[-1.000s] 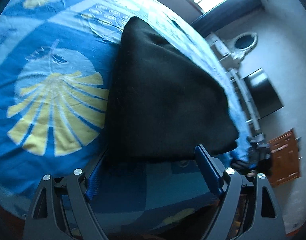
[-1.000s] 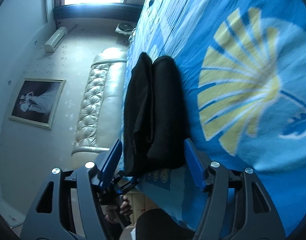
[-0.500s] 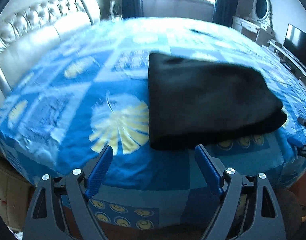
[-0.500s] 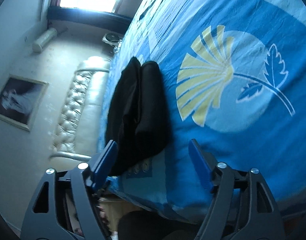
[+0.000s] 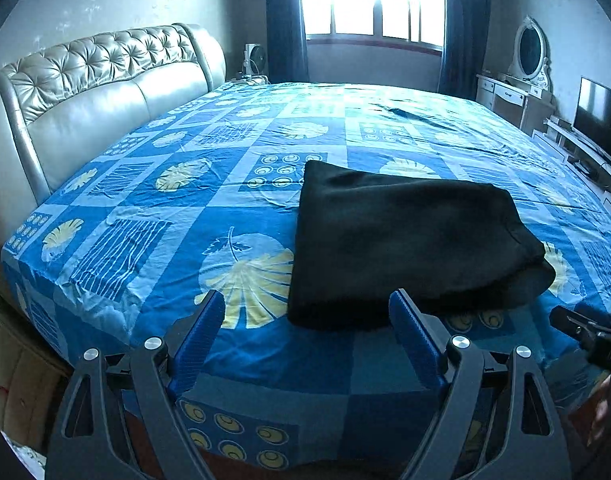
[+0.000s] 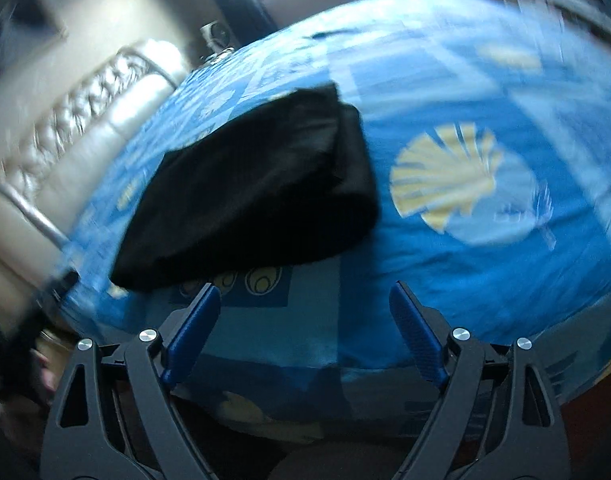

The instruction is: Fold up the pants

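pants (image 5: 405, 240): black, folded into a compact stack on the bed (image 5: 185, 216), near the front edge
left gripper (image 5: 305, 332): we hold it wide, empty
right gripper (image 6: 303, 320): jaws just opened, nothing btwn
progress: folding looks done, prob nothing left

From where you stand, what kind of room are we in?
A bedroom, almost certainly. A large bed with a blue patterned sheet and a tufted headboard fills the room, a dressing table with an oval mirror stands by the window, and folded black pants lie on the bed.

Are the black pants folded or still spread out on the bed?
Folded. The black pants lie as a compact stacked bundle on the blue bedsheet, layered edges showing at one end.
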The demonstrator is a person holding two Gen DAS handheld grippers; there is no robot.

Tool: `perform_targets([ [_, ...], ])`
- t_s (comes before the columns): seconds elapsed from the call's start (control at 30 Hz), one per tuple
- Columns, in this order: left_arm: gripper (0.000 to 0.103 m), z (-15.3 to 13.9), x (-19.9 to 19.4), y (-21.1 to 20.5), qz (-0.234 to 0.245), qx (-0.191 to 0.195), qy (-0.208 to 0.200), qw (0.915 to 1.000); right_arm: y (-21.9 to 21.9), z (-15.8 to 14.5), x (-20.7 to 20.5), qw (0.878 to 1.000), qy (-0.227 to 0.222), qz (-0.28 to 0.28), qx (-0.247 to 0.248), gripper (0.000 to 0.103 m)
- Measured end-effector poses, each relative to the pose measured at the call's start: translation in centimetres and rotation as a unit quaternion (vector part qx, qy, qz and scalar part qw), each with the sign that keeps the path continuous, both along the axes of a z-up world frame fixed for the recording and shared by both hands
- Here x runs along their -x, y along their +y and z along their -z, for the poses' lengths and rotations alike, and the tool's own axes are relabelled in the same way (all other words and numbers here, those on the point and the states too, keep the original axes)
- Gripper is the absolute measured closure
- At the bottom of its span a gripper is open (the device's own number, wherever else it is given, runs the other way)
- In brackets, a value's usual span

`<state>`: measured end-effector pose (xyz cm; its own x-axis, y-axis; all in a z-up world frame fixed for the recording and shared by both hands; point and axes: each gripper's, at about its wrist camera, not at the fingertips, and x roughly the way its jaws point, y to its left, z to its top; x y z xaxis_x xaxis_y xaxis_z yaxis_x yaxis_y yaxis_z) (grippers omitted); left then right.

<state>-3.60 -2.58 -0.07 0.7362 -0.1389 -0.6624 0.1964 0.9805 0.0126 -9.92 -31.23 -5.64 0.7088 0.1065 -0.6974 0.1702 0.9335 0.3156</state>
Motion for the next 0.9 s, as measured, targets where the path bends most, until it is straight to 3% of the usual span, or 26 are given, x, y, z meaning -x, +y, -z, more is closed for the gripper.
perform_targets([
  [0.1,0.017,0.2,0.4,-0.3,-0.003,0.002,0.001,1.0000,2.2,-0.9,0.8,0.997,-0.022,-0.001,0.070,0.016],
  [0.3,0.017,1.5,0.9,-1.1,0.003,0.025,0.037,0.9990,4.5,-1.4,1.3,0.988,-0.049,0.002,0.144,0.012],
  [0.4,0.017,2.1,0.9,-1.7,0.013,0.020,0.050,0.9984,4.3,-1.2,1.0,0.988,-0.047,0.006,0.148,0.012],
  [0.63,0.017,1.2,1.5,-1.8,0.027,0.022,0.019,0.9992,3.7,-1.3,1.7,0.988,-0.060,0.018,0.139,0.012],
  [0.9,0.017,0.9,1.5,-1.8,0.024,0.021,0.015,0.9994,3.6,-1.4,1.7,0.988,-0.060,0.022,0.138,0.012],
])
